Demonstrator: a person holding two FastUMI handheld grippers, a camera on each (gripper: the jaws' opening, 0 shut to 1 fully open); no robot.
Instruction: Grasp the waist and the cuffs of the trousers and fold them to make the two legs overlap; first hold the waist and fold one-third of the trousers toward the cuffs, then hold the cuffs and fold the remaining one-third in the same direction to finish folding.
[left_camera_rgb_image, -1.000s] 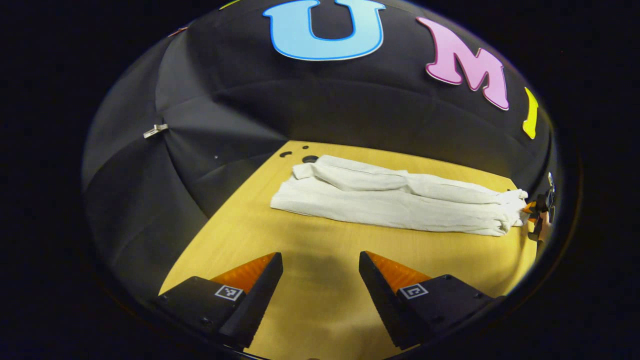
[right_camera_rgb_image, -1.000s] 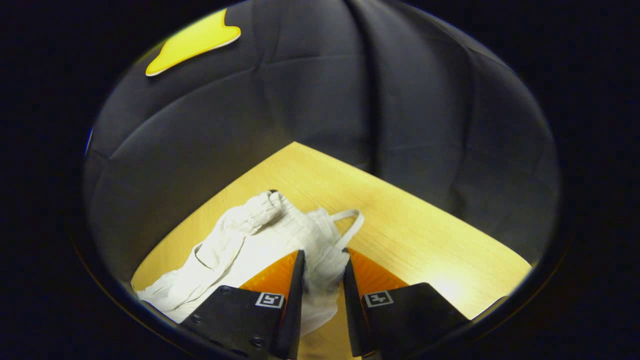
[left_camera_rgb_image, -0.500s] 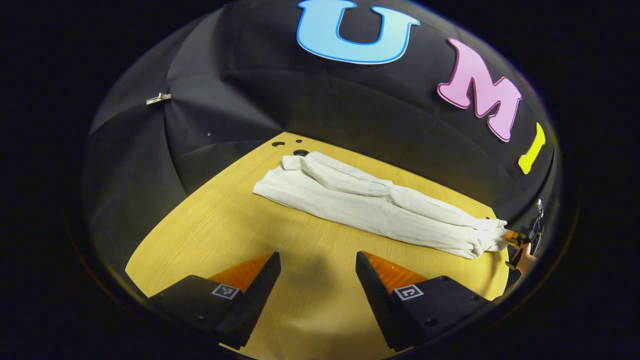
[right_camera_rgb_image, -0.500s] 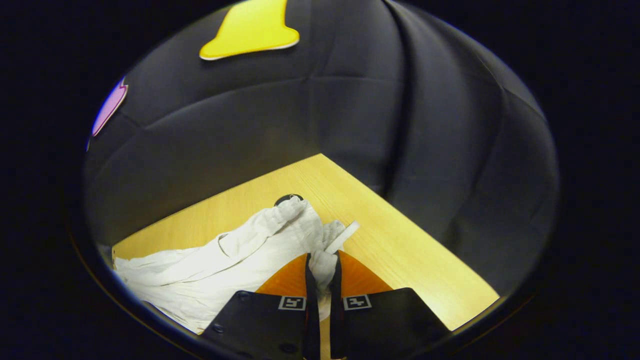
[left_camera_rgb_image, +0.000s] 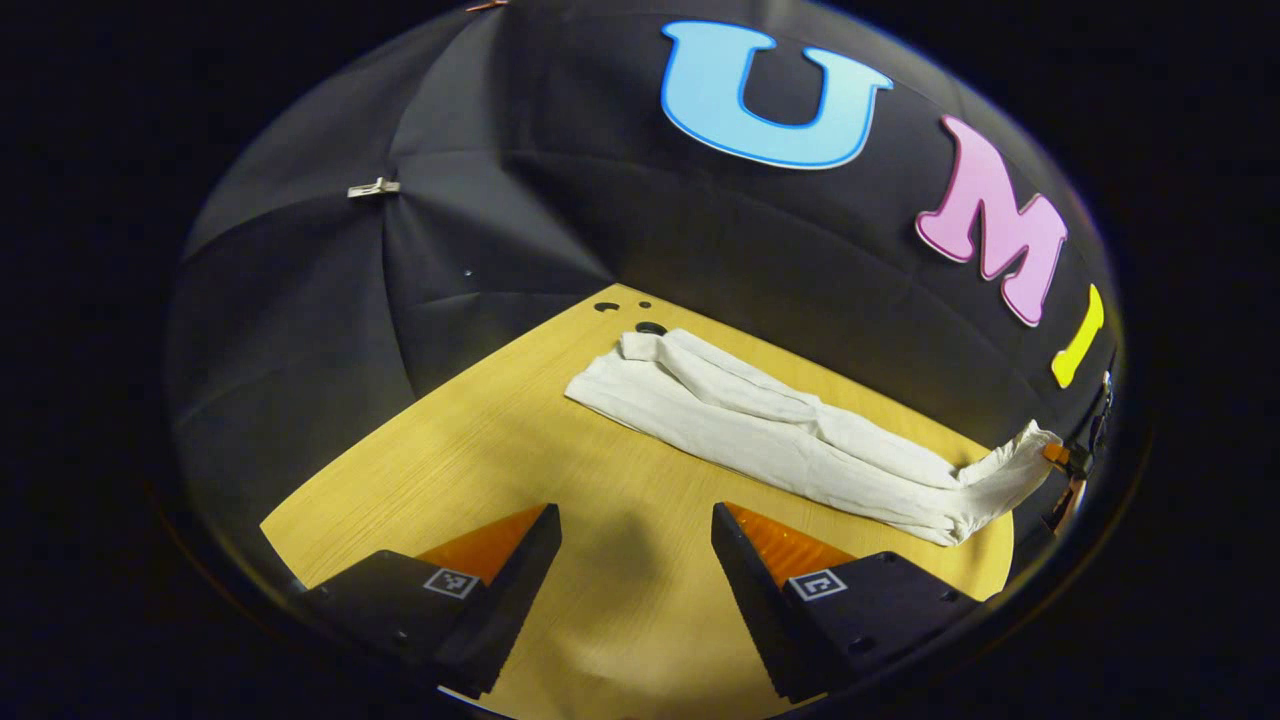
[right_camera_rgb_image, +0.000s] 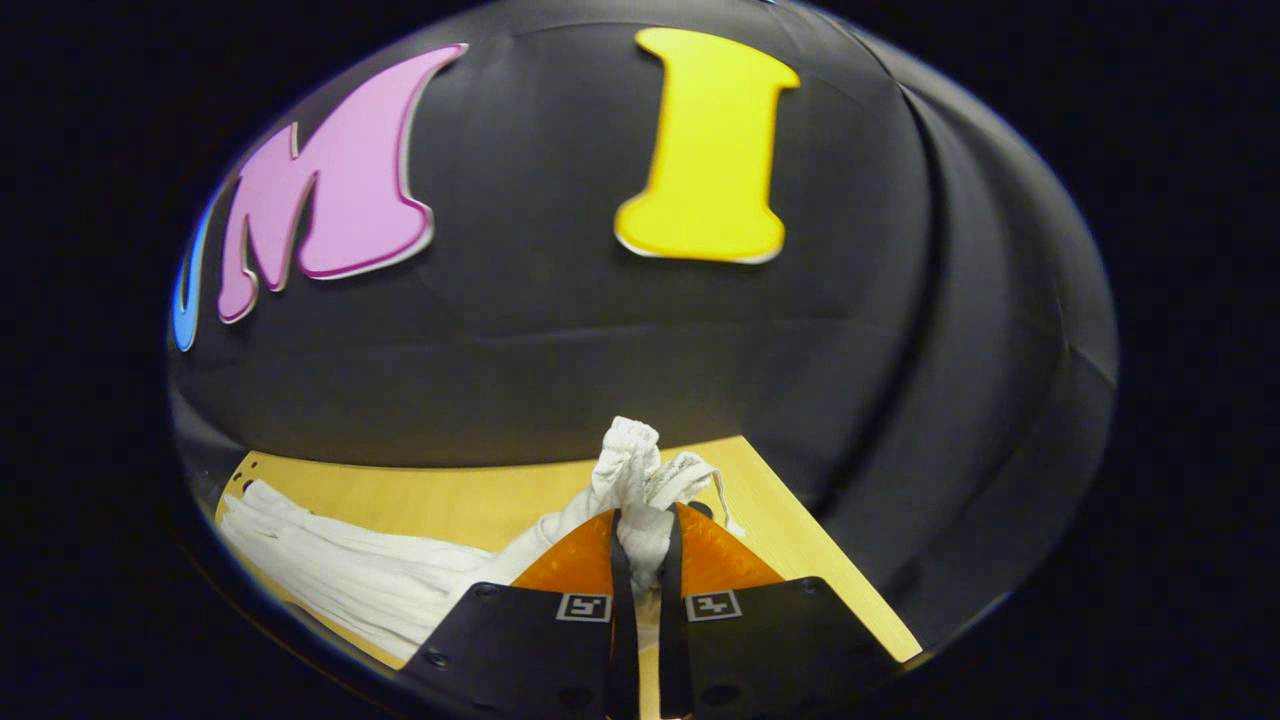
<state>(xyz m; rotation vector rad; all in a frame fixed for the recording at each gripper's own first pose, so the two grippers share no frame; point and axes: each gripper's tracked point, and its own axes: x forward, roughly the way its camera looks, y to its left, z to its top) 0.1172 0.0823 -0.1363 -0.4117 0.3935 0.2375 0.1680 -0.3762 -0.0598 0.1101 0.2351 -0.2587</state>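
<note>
Right tool (left_camera_rgb_image: 1062, 458) sits at the left gripper view's rim, too small to read how its fingers stand. Right gripper view: trousers (right_camera_rgb_image: 330, 575) cut off at lower left, waist bunch partly hidden between tool's fingers (right_camera_rgb_image: 690, 555).

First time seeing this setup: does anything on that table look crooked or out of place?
Only the trousers: they lie long on the table, but the waist end is bunched and raised off the wood, pinched in the right gripper. The left gripper hangs open, away from them.
</note>
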